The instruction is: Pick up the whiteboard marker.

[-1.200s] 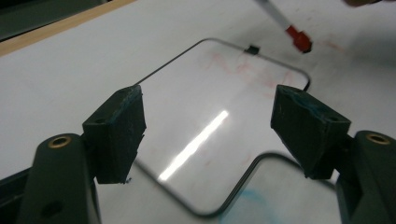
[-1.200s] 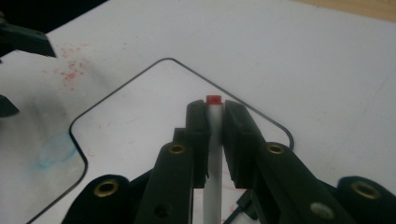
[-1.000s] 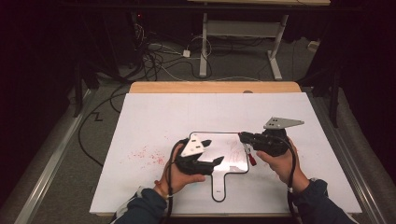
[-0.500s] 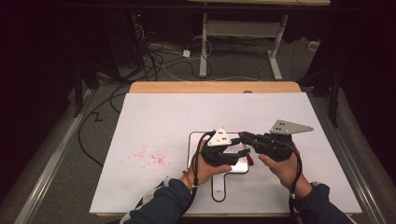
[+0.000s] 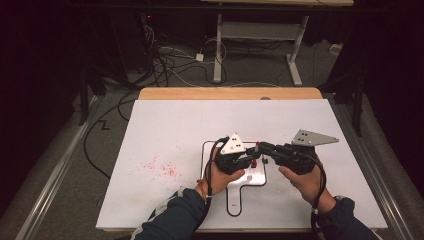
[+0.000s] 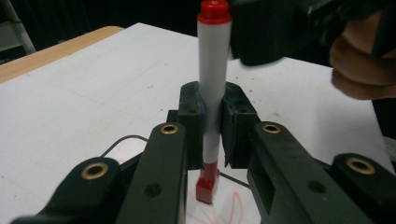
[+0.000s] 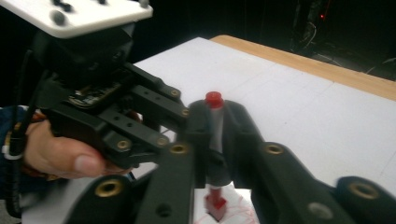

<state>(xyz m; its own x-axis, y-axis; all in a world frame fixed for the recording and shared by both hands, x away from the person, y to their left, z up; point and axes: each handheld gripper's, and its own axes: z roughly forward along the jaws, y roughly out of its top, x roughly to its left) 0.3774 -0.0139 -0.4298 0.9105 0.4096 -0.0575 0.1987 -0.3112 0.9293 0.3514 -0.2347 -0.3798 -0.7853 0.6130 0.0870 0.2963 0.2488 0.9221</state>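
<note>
Marker stands clamped between both grippers' pads (red tip down).

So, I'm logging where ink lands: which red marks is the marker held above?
The red scribble on the small black-edged board, directly beneath the marker. The other red specks lie on the white sheet, off to the left.

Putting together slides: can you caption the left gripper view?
Left gripper shut on an upright red-capped marker, its red tip over the small whiteboard.
</note>
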